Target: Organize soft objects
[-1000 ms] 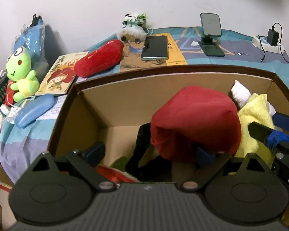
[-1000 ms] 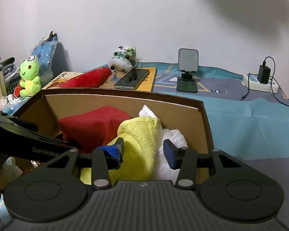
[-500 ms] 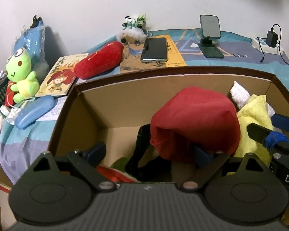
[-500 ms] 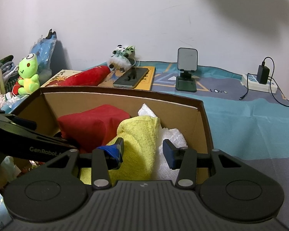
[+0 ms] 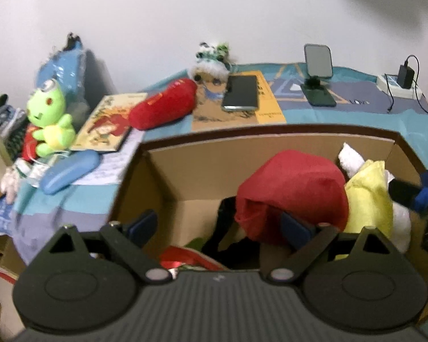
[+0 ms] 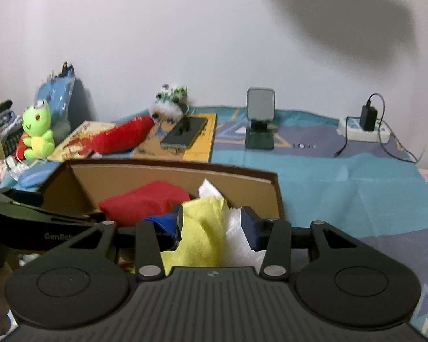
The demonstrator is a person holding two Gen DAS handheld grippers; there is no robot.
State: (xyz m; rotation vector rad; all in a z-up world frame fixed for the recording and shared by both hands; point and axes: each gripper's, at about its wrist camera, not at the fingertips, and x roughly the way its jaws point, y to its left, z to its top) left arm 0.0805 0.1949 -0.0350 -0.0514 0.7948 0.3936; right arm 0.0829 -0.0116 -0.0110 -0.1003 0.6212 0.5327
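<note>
A cardboard box (image 5: 271, 139) (image 6: 171, 171) holds a red soft bundle (image 5: 294, 185) (image 6: 145, 202), a yellow cloth (image 5: 368, 196) (image 6: 202, 233) and a white cloth (image 6: 236, 242). My left gripper (image 5: 219, 223) is open, over the box's near left side, with the red bundle by its right finger. My right gripper (image 6: 211, 225) is open, with the yellow and white cloths between its fingers. A red plush (image 5: 162, 107) (image 6: 122, 138), a green frog plush (image 5: 48, 122) (image 6: 38, 131) and a small white plush (image 5: 211, 62) (image 6: 169, 105) lie on the table beyond the box.
A phone (image 5: 241, 92) lies on a book (image 6: 198, 142). A phone stand (image 6: 259, 125) and a power strip with charger (image 6: 365, 125) stand at the back right. A blue case (image 5: 68, 171) and a picture book (image 5: 108, 125) lie at the left.
Both grippers have risen and pulled back from the box; the box sits lower and smaller in both views. The fingers stay open. The box's contents have not moved.
</note>
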